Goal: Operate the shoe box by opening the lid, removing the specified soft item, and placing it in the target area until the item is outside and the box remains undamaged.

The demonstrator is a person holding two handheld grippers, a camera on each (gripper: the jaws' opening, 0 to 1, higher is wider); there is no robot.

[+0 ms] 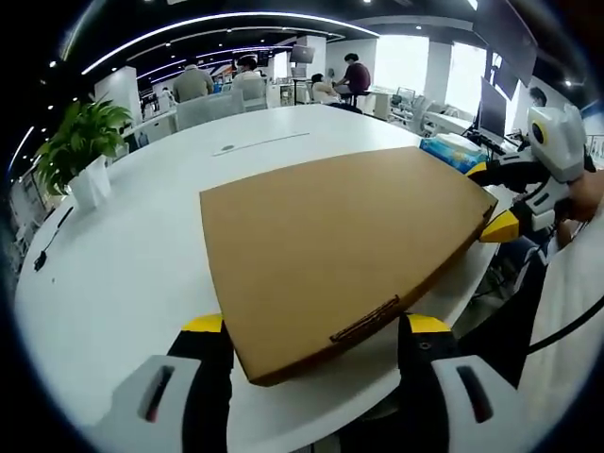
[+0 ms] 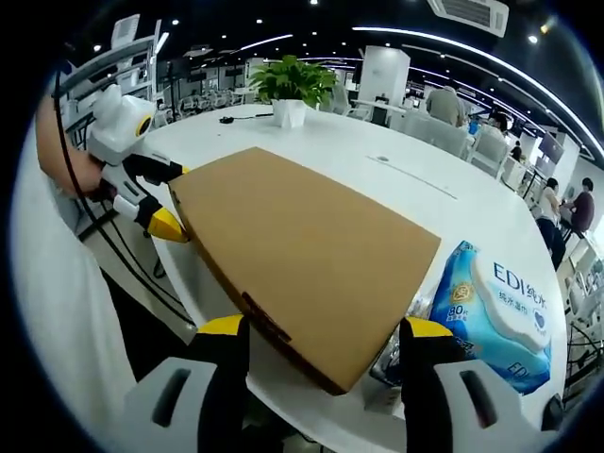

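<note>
in the left gripper view, a potted plant (image 1: 80, 142) stood far off to the left of the left tool (image 1: 319, 326), near the white surface's (image 1: 142, 255) edge, and seated people (image 1: 354, 74) showed at desks well beyond it. the shoe box (image 1: 344, 241), brown cardboard with its lid shut flat, lay straight ahead of the tool, its near corner reaching between the two yellow-tipped jaws. the jaws stood wide, one on each side of that corner, and whether they touched the cardboard cannot be told. at the box's far right corner the right tool (image 1: 493, 200) appeared, its yellow tips just beside the box edge, with a hand (image 1: 585, 198) behind it. a blue pack showed just past that corner.

in the right gripper view, the left tool (image 2: 160, 193) appeared at the left, its tips against the box's (image 2: 302, 245) far corner, held by a hand (image 2: 71, 170). the right tool (image 2: 326, 330) sat with jaws spread wide about the near corner of the box, gripping nothing that could be made out. to its right lay a blue pack of wipes (image 2: 495, 316), beside the box's edge. the plant (image 2: 291, 87) stood far ahead on the surface (image 2: 415, 189). the closed lid hid whatever the box held.
</note>
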